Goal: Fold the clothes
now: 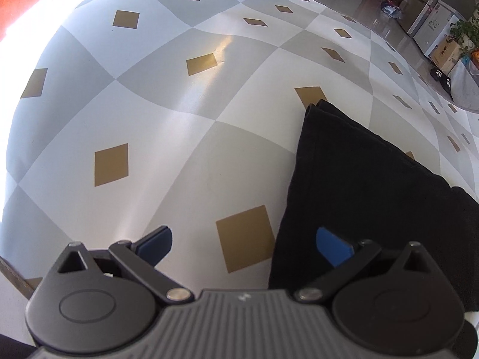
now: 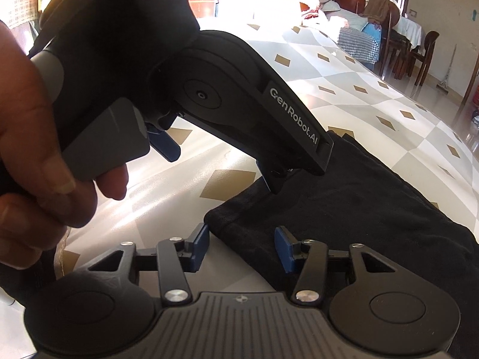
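black garment (image 2: 344,209) | corner between spread right gripper (image 2: 241,240) fingers

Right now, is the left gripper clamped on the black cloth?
No: the left gripper is open, its fingers apart above the black cloth.

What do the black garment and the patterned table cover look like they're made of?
Black garment: soft matte fabric, likely cotton knit; it shows no sheen and has a stitched hem at its edge. Patterned table cover: smooth and glossy, probably vinyl or oilcloth; it throws bright glare streaks and carries a flat printed diamond pattern.
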`<state>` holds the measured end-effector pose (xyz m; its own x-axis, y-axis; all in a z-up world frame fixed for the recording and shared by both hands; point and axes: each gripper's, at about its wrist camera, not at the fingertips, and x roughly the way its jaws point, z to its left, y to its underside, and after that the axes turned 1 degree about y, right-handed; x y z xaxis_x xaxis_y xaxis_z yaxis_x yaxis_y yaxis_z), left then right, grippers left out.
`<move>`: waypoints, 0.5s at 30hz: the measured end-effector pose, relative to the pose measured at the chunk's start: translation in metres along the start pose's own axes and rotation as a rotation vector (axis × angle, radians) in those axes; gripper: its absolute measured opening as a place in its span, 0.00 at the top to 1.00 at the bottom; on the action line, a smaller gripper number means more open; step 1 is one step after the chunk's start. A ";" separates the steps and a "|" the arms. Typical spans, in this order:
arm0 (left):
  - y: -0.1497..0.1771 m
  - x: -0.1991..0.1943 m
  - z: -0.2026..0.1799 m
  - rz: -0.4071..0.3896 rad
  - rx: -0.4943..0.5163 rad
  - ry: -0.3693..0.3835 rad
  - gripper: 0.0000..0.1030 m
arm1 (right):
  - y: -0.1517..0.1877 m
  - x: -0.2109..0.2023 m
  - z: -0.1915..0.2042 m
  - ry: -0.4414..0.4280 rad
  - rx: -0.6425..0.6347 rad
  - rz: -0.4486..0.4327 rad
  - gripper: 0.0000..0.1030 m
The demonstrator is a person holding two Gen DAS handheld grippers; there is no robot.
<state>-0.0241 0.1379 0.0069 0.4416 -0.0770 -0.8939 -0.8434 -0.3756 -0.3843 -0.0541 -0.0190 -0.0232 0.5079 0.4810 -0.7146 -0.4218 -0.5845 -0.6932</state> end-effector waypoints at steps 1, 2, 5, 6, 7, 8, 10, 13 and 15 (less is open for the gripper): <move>0.000 0.000 0.002 0.006 -0.019 0.026 0.00 | -0.001 0.000 -0.001 0.001 0.000 -0.002 0.70; -0.001 0.001 0.003 0.014 -0.038 0.055 0.00 | -0.001 0.001 -0.001 0.003 0.001 -0.003 0.78; -0.005 0.003 0.006 0.053 -0.092 0.146 0.00 | -0.003 -0.004 -0.005 0.014 0.018 -0.021 0.87; -0.009 0.005 0.005 0.069 -0.101 0.171 0.00 | -0.003 -0.006 -0.007 0.018 0.024 -0.027 0.87; -0.013 0.006 0.004 0.083 -0.106 0.194 0.00 | -0.004 -0.008 -0.009 0.019 0.040 -0.036 0.88; -0.017 0.007 0.001 0.091 -0.102 0.213 0.00 | -0.005 -0.011 -0.012 0.020 0.058 -0.045 0.88; -0.023 0.007 -0.005 0.099 -0.087 0.247 0.00 | -0.008 -0.017 -0.022 0.012 0.121 -0.063 0.88; -0.031 0.012 -0.015 0.137 -0.066 0.283 0.00 | -0.009 -0.028 -0.035 0.003 0.211 -0.087 0.88; -0.036 0.018 -0.021 0.172 -0.060 0.312 0.00 | -0.009 -0.033 -0.041 0.000 0.245 -0.095 0.88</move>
<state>0.0210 0.1305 0.0098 0.3743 -0.4183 -0.8276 -0.8982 -0.3854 -0.2115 -0.0365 -0.0568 0.0108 0.5540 0.5266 -0.6449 -0.5410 -0.3610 -0.7596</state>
